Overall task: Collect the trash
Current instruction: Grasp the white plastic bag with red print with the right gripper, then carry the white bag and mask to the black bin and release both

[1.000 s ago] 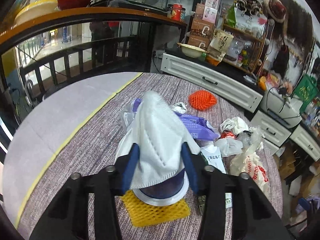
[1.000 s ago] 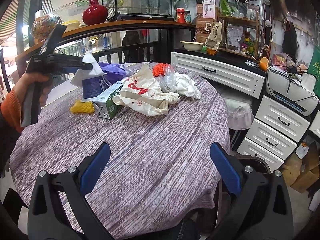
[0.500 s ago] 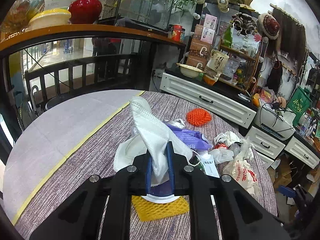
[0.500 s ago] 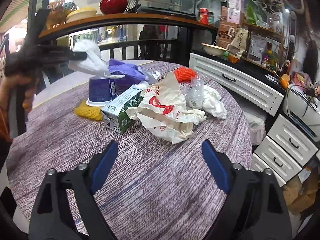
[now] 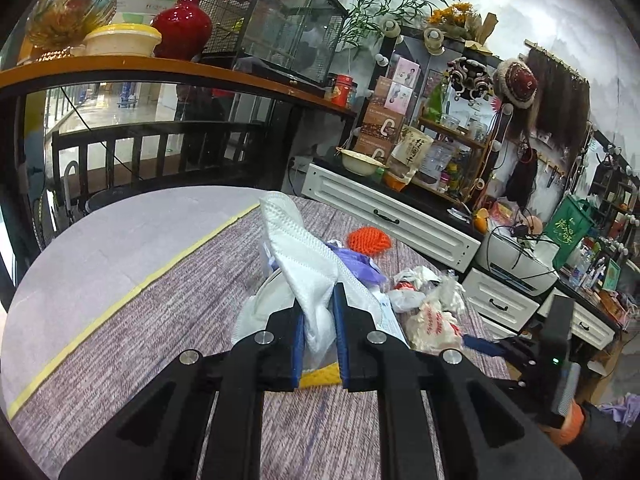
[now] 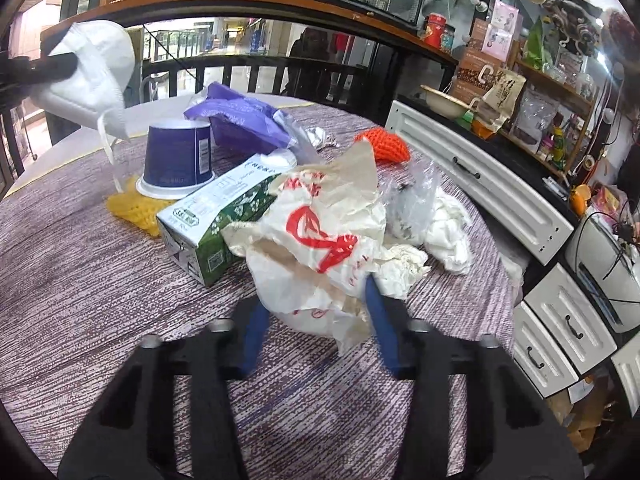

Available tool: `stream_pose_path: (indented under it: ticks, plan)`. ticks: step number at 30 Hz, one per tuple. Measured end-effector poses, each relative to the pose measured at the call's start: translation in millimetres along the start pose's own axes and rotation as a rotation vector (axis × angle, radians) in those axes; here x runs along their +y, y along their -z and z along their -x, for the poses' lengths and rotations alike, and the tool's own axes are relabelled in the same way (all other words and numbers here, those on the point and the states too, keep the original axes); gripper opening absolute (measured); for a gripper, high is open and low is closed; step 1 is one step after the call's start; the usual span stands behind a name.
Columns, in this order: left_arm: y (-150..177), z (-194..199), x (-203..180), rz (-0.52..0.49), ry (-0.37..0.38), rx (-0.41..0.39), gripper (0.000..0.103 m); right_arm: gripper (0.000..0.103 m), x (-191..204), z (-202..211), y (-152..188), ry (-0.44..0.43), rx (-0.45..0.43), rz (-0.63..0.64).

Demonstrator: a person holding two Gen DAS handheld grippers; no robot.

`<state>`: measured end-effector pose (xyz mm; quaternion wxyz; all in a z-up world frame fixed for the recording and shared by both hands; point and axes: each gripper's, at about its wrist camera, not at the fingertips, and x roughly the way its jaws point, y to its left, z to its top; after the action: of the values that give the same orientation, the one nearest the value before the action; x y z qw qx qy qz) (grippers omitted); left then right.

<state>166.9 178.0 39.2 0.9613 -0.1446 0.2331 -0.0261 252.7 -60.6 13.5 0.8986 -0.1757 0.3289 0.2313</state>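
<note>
My left gripper (image 5: pixel 318 334) is shut on a white face mask (image 5: pixel 304 264) and holds it above the table. The mask also shows in the right wrist view (image 6: pixel 92 80), lifted clear over an upturned purple cup (image 6: pixel 176 160). My right gripper (image 6: pixel 316 320) is open, its blue pads on either side of a crumpled white paper bag with red print (image 6: pixel 320 240). Around the bag lie a green-and-white carton (image 6: pixel 216 220), a yellow net (image 6: pixel 132 208), a purple bag (image 6: pixel 240 120), an orange net (image 6: pixel 384 144), clear plastic (image 6: pixel 412 200) and white tissue (image 6: pixel 448 236).
The round table (image 6: pixel 80 300) has a purple-grey cloth; its far left part is pale with a yellow stripe (image 5: pixel 120 296). White drawers (image 6: pixel 500 200) stand close on the right. A dark railing and wooden shelf (image 5: pixel 160 72) run behind.
My left gripper has closed on the mask and lifted it off the cup. My right gripper has moved forward to the paper bag and its jaws have narrowed around it.
</note>
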Motion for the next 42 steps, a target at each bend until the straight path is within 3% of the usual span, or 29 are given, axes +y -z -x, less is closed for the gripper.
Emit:
stream_pose_path:
  ticks: [3, 9, 25, 30, 35, 42]
  plan:
    - [9, 4, -1, -0.003, 0.003, -0.001, 0.013, 0.017, 1, 2, 3, -0.019, -0.003, -0.007]
    - [25, 6, -6, -0.012, 0.017, 0.021, 0.013, 0.011, -1, 29, 9, -0.065, -0.06, -0.035]
    - [34, 25, -53, -0.089, 0.108, 0.005, 0.013, 0.01, -2, 118, 20, -0.216, -0.196, -0.097]
    - [39, 21, -79, -0.127, 0.151, 0.024, 0.013, 0.01, -23, 132, 31, -0.167, -0.215, -0.141]
    - [45, 13, -114, -0.179, 0.22, 0.051, 0.013, 0.011, -72, 147, 54, -0.063, -0.213, -0.237]
    - [53, -3, -174, -0.241, 0.337, 0.081, 0.013, 0.011, -145, 146, 105, 0.11, -0.141, -0.383]
